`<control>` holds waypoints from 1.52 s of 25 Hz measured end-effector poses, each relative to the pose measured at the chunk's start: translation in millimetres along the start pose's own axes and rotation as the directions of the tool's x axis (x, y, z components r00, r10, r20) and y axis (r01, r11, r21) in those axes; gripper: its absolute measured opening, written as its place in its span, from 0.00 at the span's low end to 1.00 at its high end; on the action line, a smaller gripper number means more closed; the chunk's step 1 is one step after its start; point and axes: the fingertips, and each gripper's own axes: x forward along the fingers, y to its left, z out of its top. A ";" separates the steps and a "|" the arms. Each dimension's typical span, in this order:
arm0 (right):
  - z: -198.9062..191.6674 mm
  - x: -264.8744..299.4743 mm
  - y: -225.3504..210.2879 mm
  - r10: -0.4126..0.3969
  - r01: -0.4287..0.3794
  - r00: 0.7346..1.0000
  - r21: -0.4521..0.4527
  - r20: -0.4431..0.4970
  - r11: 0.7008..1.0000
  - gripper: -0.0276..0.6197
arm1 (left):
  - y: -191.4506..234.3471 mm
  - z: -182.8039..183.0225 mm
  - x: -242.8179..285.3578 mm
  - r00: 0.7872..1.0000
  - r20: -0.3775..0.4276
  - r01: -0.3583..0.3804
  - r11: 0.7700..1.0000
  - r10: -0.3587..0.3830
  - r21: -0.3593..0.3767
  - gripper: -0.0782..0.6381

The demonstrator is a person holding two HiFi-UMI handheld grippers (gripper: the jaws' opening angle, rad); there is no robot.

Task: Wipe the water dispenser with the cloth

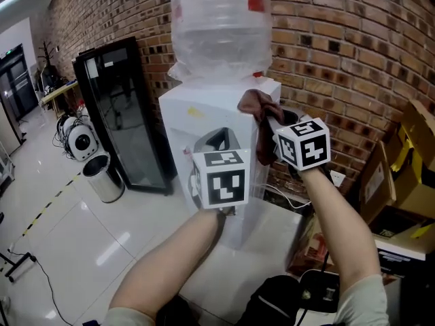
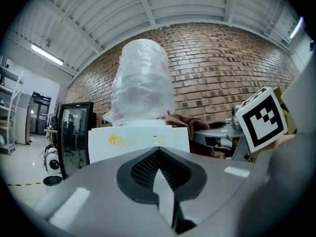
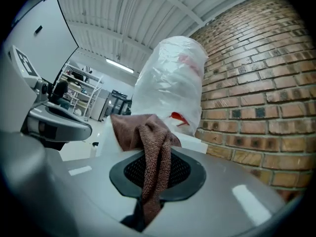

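1. Wiping looks under way. The right gripper (image 3: 157, 174) has its fingers (image 3: 190, 172) pinched on the brown cloth (image 3: 143, 132), at the water dispenser's (image 1: 183, 114) top right edge.
2. The left gripper (image 2: 159, 174), fingers together and empty, hangs near its front.
3. Next, likely press the cloth flat and drag it along.

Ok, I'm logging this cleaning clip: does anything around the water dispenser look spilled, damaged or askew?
Nothing looks spilled or damaged. One oddity: the bottle on top of the water dispenser is plastic-wrapped and crinkled all over, not bare.
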 end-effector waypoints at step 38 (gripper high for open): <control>-285.9 5.4 88.4 0.074 -0.031 0.959 0.157 -0.275 0.987 0.12 | -41.2 -249.8 2.2 0.985 -0.147 0.099 0.995 -0.094 0.025 0.11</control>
